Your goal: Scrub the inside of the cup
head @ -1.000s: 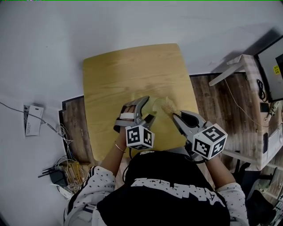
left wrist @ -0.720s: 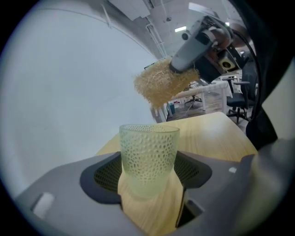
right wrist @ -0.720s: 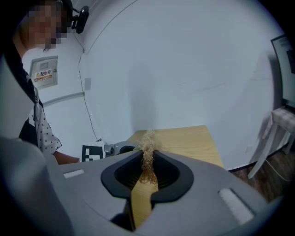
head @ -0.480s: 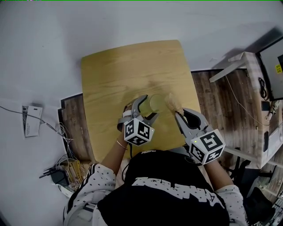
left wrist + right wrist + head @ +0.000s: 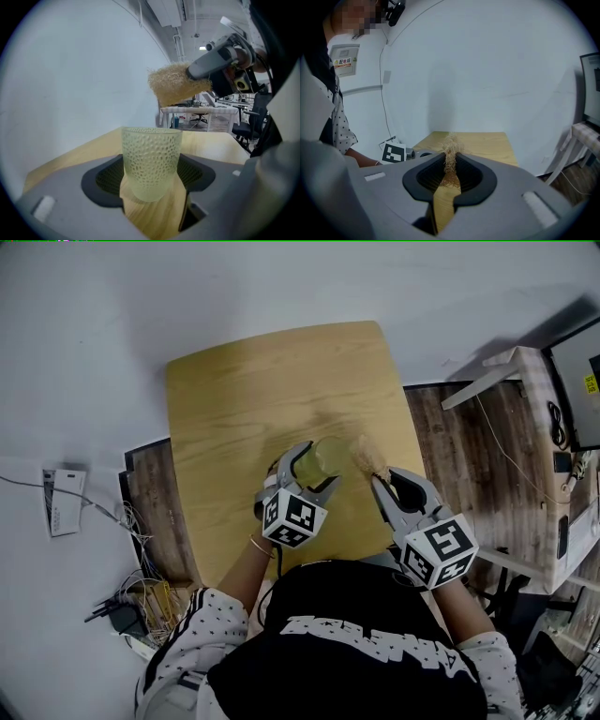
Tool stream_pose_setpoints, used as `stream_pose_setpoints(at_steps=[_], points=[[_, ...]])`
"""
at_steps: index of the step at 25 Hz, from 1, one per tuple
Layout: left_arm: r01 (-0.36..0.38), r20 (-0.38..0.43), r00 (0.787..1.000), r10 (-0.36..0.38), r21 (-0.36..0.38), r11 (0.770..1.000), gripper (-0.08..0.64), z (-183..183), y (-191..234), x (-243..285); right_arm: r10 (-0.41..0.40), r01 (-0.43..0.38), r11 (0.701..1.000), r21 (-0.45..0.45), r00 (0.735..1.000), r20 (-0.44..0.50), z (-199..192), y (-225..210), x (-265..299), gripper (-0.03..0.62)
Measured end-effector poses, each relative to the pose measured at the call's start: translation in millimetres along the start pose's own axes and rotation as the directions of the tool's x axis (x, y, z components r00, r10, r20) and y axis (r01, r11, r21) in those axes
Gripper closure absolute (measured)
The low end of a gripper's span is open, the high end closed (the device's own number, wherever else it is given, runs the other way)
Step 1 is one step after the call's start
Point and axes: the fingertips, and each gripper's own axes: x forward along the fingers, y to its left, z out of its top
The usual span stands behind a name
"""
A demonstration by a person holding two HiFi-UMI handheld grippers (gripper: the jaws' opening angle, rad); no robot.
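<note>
A pale yellow-green dimpled cup (image 5: 330, 456) stands upright near the front of the wooden table (image 5: 244, 390). My left gripper (image 5: 314, 468) is shut on the cup, one jaw on each side of the cup (image 5: 151, 159). A straw-coloured fibre scrubber (image 5: 364, 454) sits pinched in my right gripper (image 5: 379, 481), just right of the cup's rim. In the left gripper view the scrubber (image 5: 173, 85) hangs above and right of the cup's open mouth without touching it. The right gripper view shows the scrubber (image 5: 451, 157) sticking up between the shut jaws.
The table's right edge runs close to the scrubber. A white desk (image 5: 530, 390) stands to the right over dark wood flooring. Cables and a power strip (image 5: 131, 610) lie on the floor at the left, near a white box (image 5: 58, 502).
My left gripper moved forward and closed around the cup. My right gripper carried the scrubber slightly forward and closer to the cup's rim.
</note>
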Motion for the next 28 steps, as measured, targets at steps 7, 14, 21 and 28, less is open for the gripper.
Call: stream_pose_setpoints(at_steps=[7, 14, 21, 28], points=[[0.013, 0.029, 1.0, -0.01, -0.11, 0.994, 0.204, -4, 3, 2, 0.001, -0.001, 1.0, 0.003, 1.0, -0.003, 2, 0, 4, 0.517], [0.009, 0.023, 1.0, -0.006, -0.123, 0.992, 0.202, -8, 3, 2, 0.004, -0.004, 1.0, -0.001, 1.0, -0.01, 2, 1, 4, 0.517], [0.009, -0.001, 1.0, -0.009, -0.113, 0.994, 0.201, -17, 1, -2, -0.003, 0.003, 1.0, 0.002, 1.0, -0.002, 1, 3, 3, 0.517], [-0.001, -0.006, 1.0, 0.0, -0.103, 0.995, 0.201, -18, 2, -3, -0.012, 0.012, 1.0, 0.001, 1.0, 0.005, 2, 4, -1, 0.515]])
